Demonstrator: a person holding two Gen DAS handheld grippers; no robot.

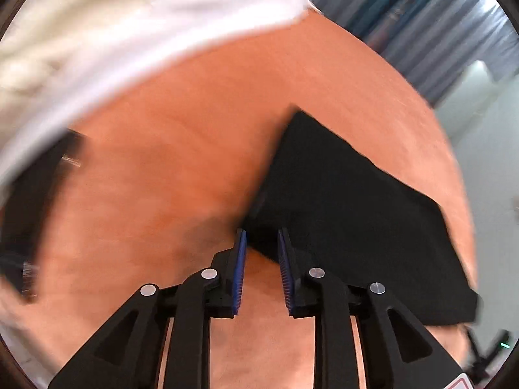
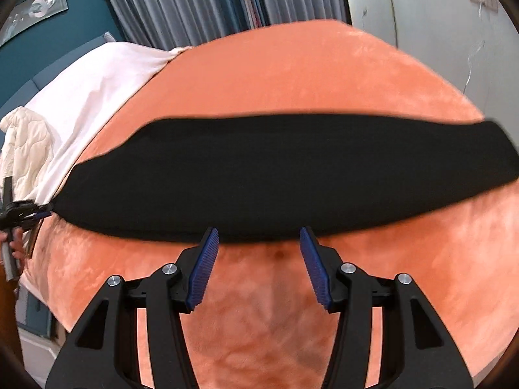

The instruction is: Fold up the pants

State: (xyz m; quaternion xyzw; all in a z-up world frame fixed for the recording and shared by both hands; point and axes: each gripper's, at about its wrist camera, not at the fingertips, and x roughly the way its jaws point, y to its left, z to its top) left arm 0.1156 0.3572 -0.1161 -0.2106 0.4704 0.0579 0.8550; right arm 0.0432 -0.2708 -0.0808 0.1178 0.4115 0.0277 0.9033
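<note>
**What the two wrist views leave unclear**

The left wrist view is smeared by motion: the edges of the black pants (image 1: pixel 350 214) and the white sheet (image 1: pixel 113 32) are soft, and a dark object (image 1: pixel 35 207) at the left border cannot be identified. In the right wrist view, the left gripper (image 2: pixel 40 214) is small and cut by the frame edge, its jaw position unreadable there. The pants' folds are lost in flat black.

Even, bright indoor light; left wrist view motion-blurred toward 10 o'clock, both views fisheye-bent with dark vignetted corners.
</note>
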